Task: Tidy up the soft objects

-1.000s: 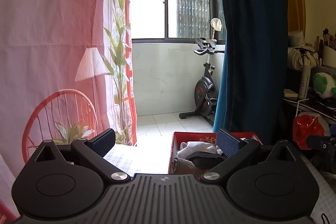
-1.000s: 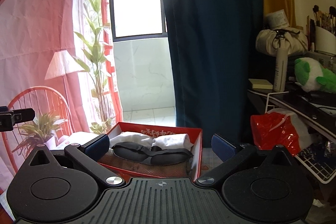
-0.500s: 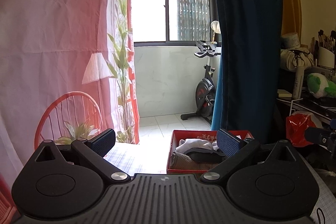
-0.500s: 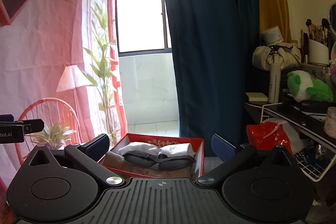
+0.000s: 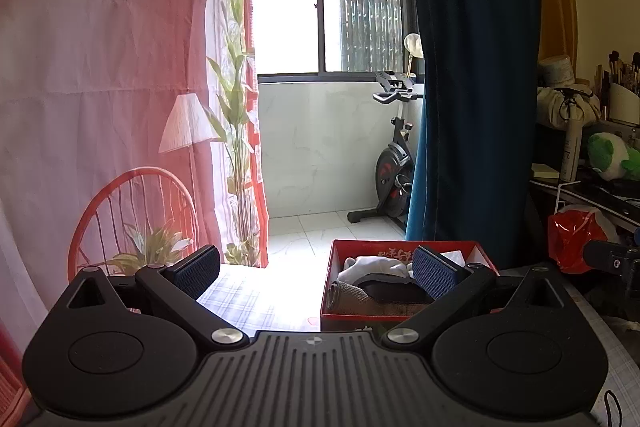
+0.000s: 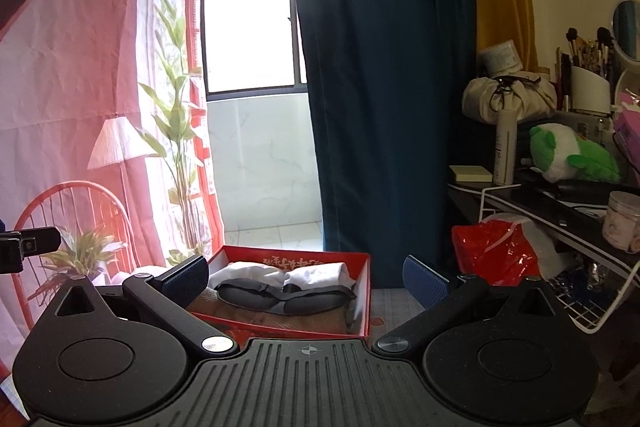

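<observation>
A red box (image 6: 366, 287) stands on the table and holds white cloths (image 6: 316, 271), a dark eye mask (image 6: 280, 297) and a brown towel (image 6: 320, 321). In the left wrist view the red box (image 5: 326, 291) sits ahead to the right, with a white cloth (image 5: 372, 265) and a rolled brown towel (image 5: 348, 299) in it. My left gripper (image 5: 316, 273) is open and empty, back from the box. My right gripper (image 6: 306, 277) is open and empty, behind the box's near side.
A checked tablecloth (image 5: 248, 301) covers the table left of the box. A pink printed backdrop (image 5: 100, 87) hangs at the left. A dark blue curtain (image 6: 380, 87) hangs behind. A cluttered shelf with a green plush (image 6: 572, 155) and a red bag (image 6: 496, 247) is at right.
Both grippers have drawn back from the red box and tilted up a little; the box looks smaller and lower in both views. Both stay open and empty.
</observation>
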A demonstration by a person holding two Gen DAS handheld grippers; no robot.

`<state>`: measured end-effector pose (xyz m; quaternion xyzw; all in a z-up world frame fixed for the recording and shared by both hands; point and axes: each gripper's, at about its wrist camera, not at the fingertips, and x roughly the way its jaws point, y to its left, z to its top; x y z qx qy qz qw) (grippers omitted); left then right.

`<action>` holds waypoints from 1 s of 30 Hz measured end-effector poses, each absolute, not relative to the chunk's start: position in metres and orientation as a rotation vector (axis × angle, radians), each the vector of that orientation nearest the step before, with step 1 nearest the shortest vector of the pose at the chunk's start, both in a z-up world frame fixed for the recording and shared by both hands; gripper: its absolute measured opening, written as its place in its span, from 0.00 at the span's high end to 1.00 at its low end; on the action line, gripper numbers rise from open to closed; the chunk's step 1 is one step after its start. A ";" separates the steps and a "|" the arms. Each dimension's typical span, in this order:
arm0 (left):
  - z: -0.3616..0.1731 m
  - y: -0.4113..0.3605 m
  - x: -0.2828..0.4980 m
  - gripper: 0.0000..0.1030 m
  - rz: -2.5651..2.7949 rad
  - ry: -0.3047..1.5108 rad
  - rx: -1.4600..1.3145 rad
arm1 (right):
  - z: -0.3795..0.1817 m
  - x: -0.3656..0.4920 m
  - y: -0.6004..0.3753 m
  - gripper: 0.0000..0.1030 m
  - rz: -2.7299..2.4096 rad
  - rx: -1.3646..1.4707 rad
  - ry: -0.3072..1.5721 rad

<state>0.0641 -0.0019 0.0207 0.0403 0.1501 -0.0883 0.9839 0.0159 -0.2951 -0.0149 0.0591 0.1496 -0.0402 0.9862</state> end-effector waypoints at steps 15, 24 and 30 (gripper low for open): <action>0.017 0.000 0.065 0.00 -0.177 0.321 0.076 | -0.018 0.016 -0.300 0.00 -0.103 0.134 0.316; 0.017 0.001 0.064 0.00 -0.188 0.319 0.074 | -0.017 0.016 -0.301 0.00 -0.099 0.137 0.317; 0.016 0.002 0.064 0.00 -0.189 0.324 0.073 | -0.018 0.016 -0.300 0.00 -0.099 0.137 0.321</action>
